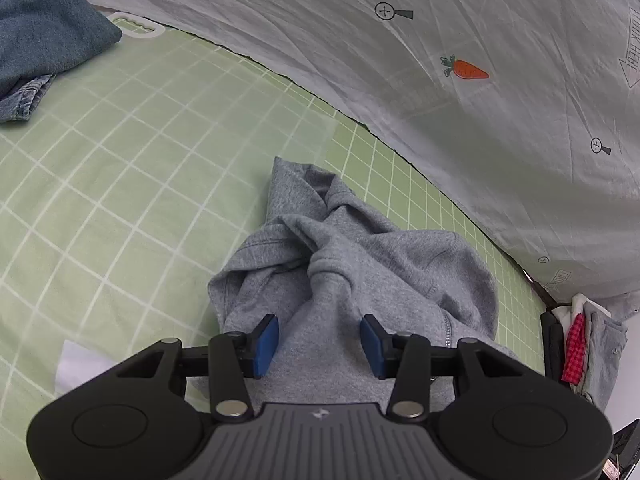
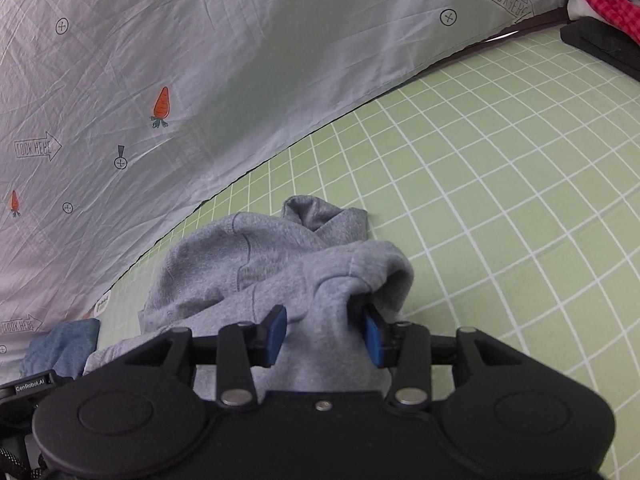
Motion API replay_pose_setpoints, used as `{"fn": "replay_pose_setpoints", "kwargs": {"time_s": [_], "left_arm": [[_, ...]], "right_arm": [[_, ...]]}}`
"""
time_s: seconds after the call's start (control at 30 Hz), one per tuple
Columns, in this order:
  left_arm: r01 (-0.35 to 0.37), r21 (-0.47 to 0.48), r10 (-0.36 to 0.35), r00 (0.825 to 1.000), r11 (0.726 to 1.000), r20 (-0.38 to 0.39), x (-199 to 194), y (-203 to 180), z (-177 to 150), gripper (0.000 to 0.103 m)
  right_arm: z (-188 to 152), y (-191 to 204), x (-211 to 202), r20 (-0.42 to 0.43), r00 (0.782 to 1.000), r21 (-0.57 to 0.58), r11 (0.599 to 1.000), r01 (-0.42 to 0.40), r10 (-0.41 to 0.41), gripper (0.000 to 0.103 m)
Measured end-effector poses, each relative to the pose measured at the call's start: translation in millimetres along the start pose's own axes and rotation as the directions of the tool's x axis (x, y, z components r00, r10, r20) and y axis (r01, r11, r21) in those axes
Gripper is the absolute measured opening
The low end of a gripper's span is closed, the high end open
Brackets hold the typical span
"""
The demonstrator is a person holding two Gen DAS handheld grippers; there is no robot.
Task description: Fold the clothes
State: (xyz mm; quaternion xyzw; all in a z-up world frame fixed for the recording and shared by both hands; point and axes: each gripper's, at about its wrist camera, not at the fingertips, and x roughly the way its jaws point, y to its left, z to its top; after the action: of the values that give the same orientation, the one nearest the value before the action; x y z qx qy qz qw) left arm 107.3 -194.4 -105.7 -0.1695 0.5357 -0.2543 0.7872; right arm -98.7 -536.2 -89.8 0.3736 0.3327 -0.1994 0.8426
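- Green checked sheet [image 1: 120, 168] covers the bed and fills most of both wrist views; white grid lines, a few soft creases.
- Pale grey quilt [image 1: 440, 80] lies along the far side of the sheet, printed with carrots, small cross-in-circle marks and "LOOK HERE" arrows; heavily wrinkled.
- Grey sweatshirt [image 1: 360, 264] sits bunched on the green sheet near the quilt's edge, crumpled with deep folds, a seam and a short zip visible at its near right side in the left wrist view. Same garment [image 2: 280, 264] in the right wrist view, one rolled edge standing up.
- Blue denim garment [image 1: 44, 40] lies heaped at the far left corner of the sheet, well apart from the sweatshirt.
- Stack of clothes [image 1: 588, 344] at the right edge: red check fabric, white and grey pieces, beside a black slab.
- Left hand-held gripper [image 1: 319, 340]: blue pads apart, grey fabric lying between them, pads not pressing on it.
- Right hand-held gripper [image 2: 325, 334]: blue pads apart; cloth runs between them and a fold drapes against the right pad, no squeeze visible.
- White plastic handle [image 1: 138, 26] with a wavy cut-out beside the denim.
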Motion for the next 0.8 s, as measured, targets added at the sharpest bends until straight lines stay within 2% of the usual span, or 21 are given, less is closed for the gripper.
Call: {"fn": "replay_pose_setpoints", "kwargs": {"time_s": [0.07,0.1,0.13,0.17,0.2,0.3,0.37,0.53,0.67,0.73,0.77,0.8], "left_arm": [[-0.011,-0.003,0.011,1.0,1.0,-0.017,2,2,-4,0.044],[-0.006,0.001,0.006,1.0,1.0,-0.023,2,1,-5,0.043],[0.005,0.006,-0.005,1.0,1.0,-0.024,3,0,-4,0.03],[0.018,0.014,-0.018,1.0,1.0,-0.024,2,-1,-4,0.012],[0.022,0.022,-0.022,0.999,1.0,-0.026,2,-4,-3,0.008],[0.041,0.083,-0.04,0.999,0.996,-0.012,-2,-19,1,0.007],[0.07,0.088,-0.07,0.998,0.994,-0.004,-3,-27,9,0.007],[0.133,0.058,-0.135,0.99,0.989,0.031,10,-38,52,0.007],[0.11,0.052,-0.113,0.992,0.993,0.062,39,-37,101,0.008],[0.085,-0.026,-0.082,0.993,0.996,0.087,49,-30,123,0.013],[0.063,-0.038,-0.058,0.991,0.997,0.117,48,-28,128,0.023],[0.042,-0.05,-0.034,0.989,0.998,0.147,48,-26,133,0.028]], "right_arm": [[-7,-2,-1,-0.015,1.0,0.004,1.0,-0.005,0.005,0.048],[-9,-1,1,-0.024,1.0,0.002,1.0,-0.009,0.009,0.044],[-11,-1,3,-0.034,0.999,-0.001,1.0,-0.012,0.012,0.031],[-12,0,5,-0.041,0.999,-0.005,1.0,-0.02,0.02,0.024],[-12,1,6,-0.048,0.998,-0.008,1.0,-0.029,0.029,0.012],[-5,9,2,-0.041,0.998,-0.045,0.998,-0.045,0.044,0.008],[4,14,-1,-0.031,0.998,-0.071,0.996,-0.056,0.054,0.008],[44,17,7,-0.009,0.99,0.035,0.989,-0.141,0.141,0.008],[90,24,33,0.045,0.987,0.09,0.983,-0.158,0.154,0.01],[107,21,48,0.077,0.989,0.106,0.985,-0.136,0.128,0.019],[115,20,56,0.093,0.989,0.114,0.986,-0.124,0.114,0.023],[121,18,59,0.114,0.989,0.126,0.986,-0.112,0.098,0.037]]}}
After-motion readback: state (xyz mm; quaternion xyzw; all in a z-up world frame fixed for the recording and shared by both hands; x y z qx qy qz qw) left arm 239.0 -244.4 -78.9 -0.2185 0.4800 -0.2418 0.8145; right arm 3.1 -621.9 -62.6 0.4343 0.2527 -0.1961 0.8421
